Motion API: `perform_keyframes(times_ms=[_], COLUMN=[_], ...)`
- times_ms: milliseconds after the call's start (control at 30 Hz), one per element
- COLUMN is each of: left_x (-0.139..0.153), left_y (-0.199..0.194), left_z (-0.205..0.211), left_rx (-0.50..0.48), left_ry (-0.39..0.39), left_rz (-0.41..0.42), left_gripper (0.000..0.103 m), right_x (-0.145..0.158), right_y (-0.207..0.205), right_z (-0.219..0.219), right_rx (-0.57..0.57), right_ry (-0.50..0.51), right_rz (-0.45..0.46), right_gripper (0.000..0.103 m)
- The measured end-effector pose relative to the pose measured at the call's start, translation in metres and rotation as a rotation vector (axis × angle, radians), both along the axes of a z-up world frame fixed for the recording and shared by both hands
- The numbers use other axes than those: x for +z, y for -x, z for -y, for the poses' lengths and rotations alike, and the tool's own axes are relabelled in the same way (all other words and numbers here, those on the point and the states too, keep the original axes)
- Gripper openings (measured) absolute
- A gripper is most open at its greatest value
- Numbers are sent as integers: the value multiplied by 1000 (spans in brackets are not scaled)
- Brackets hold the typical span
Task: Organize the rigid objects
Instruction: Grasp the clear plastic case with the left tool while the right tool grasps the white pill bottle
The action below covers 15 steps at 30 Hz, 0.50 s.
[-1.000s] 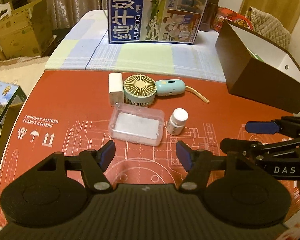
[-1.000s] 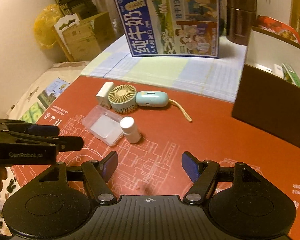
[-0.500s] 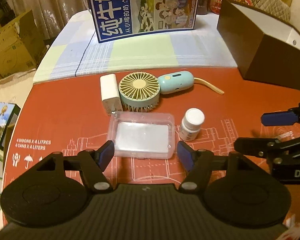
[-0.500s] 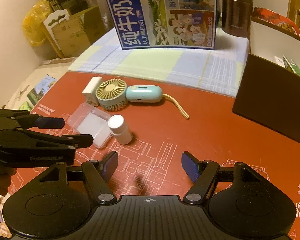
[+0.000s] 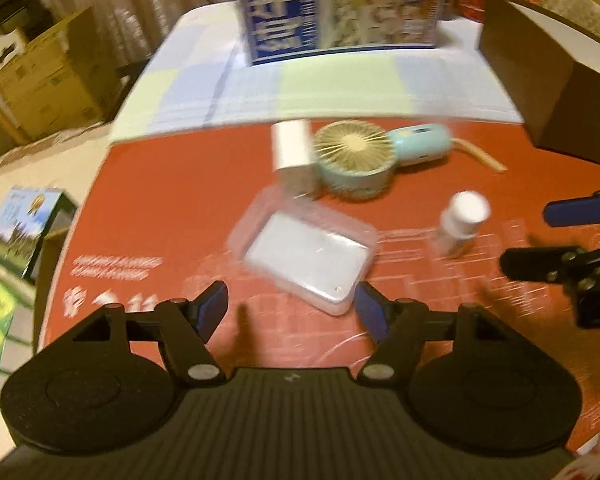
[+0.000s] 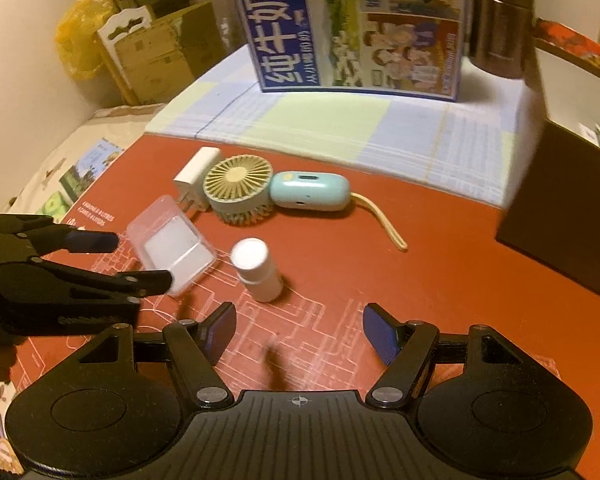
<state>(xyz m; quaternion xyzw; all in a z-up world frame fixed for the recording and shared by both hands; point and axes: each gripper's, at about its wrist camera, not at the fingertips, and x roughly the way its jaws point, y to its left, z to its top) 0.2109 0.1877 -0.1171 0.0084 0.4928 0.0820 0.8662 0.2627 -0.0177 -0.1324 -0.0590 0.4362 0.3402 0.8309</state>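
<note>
On the red mat lie a clear plastic box (image 5: 308, 254) (image 6: 171, 246), a small white bottle (image 5: 462, 220) (image 6: 256, 270), a white charger (image 5: 294, 152) (image 6: 196, 178) and a teal handheld fan (image 5: 356, 162) (image 6: 240, 188). My left gripper (image 5: 290, 308) is open and empty, just short of the clear box; it also shows in the right wrist view (image 6: 136, 258). My right gripper (image 6: 300, 330) is open and empty, just short of the bottle; it also shows in the left wrist view (image 5: 540, 240).
A dark brown open box (image 5: 548, 80) (image 6: 568, 208) stands at the right. A blue milk carton box (image 5: 340, 4) (image 6: 360, 28) stands on the checked cloth (image 6: 340, 124) behind. A brown canister (image 6: 500, 20) is beside it. Cardboard boxes (image 6: 156, 52) stand on the floor at left.
Both grippers have moved forward toward the objects; the left one has swung left, so the clear box now lies toward its right finger. The objects have not moved.
</note>
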Motion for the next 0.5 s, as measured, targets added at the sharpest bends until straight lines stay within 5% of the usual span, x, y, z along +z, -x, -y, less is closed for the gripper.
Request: perform_keyframes(times_ms=[200, 500], left_x=[-1, 18], left_y=[9, 4], left_z=[-32, -32], left_rx=[86, 64], left_ry=[-16, 142], left_rz=[-17, 23], left_gripper=[67, 67], right_x=[-4, -13], right_y=[0, -1], right_z=[-20, -40], right_rx=[61, 117], right_ry=[11, 34], right_rz=[39, 88], right_gripper=[68, 41])
